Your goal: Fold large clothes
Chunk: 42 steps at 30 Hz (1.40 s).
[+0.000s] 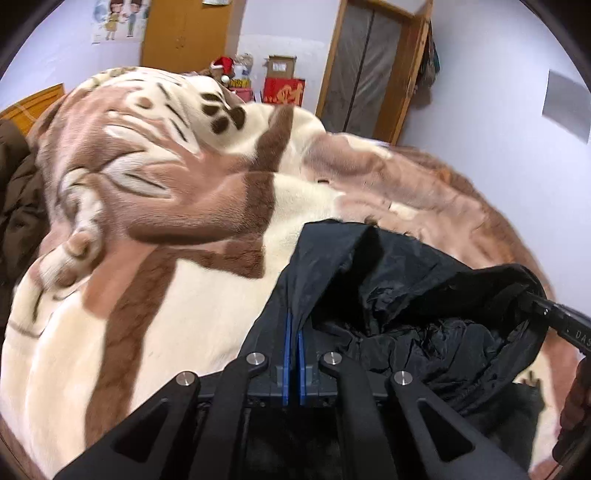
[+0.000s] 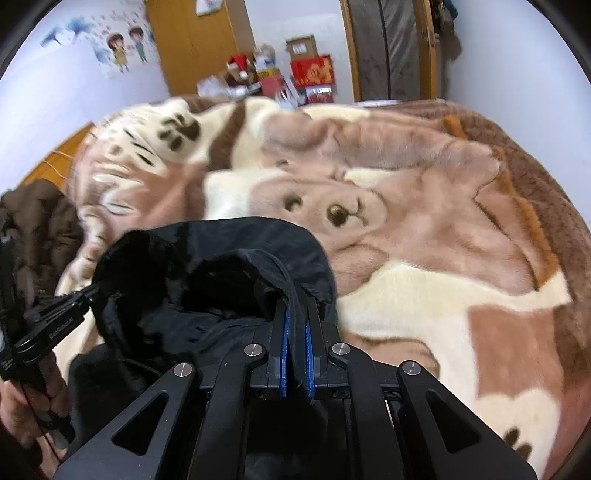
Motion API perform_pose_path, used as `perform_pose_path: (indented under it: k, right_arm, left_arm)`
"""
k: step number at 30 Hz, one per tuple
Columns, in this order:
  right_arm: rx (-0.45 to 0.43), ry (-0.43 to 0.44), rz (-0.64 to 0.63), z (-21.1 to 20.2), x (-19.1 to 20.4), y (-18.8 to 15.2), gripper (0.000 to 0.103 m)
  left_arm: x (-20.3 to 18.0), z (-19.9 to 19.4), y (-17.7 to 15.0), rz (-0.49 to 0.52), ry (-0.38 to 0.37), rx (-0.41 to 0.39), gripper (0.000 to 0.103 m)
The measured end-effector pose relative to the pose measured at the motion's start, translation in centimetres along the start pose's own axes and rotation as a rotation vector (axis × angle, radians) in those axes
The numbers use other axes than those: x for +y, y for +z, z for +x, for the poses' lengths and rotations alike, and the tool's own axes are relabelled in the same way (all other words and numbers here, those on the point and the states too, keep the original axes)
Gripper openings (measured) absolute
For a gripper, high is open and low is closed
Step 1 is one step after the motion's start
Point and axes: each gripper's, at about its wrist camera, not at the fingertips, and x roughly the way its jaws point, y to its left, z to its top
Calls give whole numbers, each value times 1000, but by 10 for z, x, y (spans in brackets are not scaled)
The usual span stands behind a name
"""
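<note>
A black shiny garment hangs bunched between both grippers over a bed. In the left wrist view my left gripper is shut on its left edge, with a fold of black cloth pinched between the blue pads. The right gripper's fingers reach into the cloth at the far right. In the right wrist view my right gripper is shut on the garment's right edge, and cloth runs up between its pads. The left gripper's fingers bite the opposite edge at the left, above a hand.
A plush cream and brown animal-print blanket covers the bed under the garment. A brown padded jacket lies at the left edge. Beyond the bed stand red boxes, a wooden wardrobe and a door.
</note>
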Motion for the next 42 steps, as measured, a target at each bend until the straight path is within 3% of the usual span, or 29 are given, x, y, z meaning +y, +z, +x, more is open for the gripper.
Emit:
perform_pose_path:
  k: [5, 8, 16, 20, 22, 24, 28, 32, 35, 38, 42]
  right_arm:
    - [-56, 64, -2, -73, 17, -35, 7]
    - [-46, 78, -2, -101, 23, -69, 7]
    - [108, 78, 60, -106, 20, -157, 7]
    - [181, 66, 68, -106, 18, -187, 8]
    - [219, 77, 68, -109, 16, -201, 12]
    - [232, 80, 66, -117, 13, -212, 29]
    - [199, 81, 79, -132, 12, -208, 34]
    - [140, 104, 77, -128, 26, -183, 34]
    - [108, 132, 58, -113, 46, -169, 34]
    - [152, 143, 34, -85, 62, -174, 34]
    - [259, 118, 8, -44, 65, -209, 34]
  left_arm:
    - [20, -65, -31, -63, -52, -37, 3]
    - [30, -88, -59, -86, -59, -20, 3]
    - [46, -110, -144, -121, -35, 106, 9]
    - [50, -128, -171, -111, -13, 136, 9]
    - [55, -141, -182, -112, -3, 148, 9]
    - [59, -154, -190, -114, -4, 146, 9]
    - [62, -179, -192, -113, -11, 110, 9]
    - [42, -181, -169, -88, -71, 59, 10]
    - [18, -160, -160, -56, -126, 62, 22]
    - [3, -126, -174, -21, -137, 130, 22]
    - [7, -83, -217, -37, -91, 256, 22]
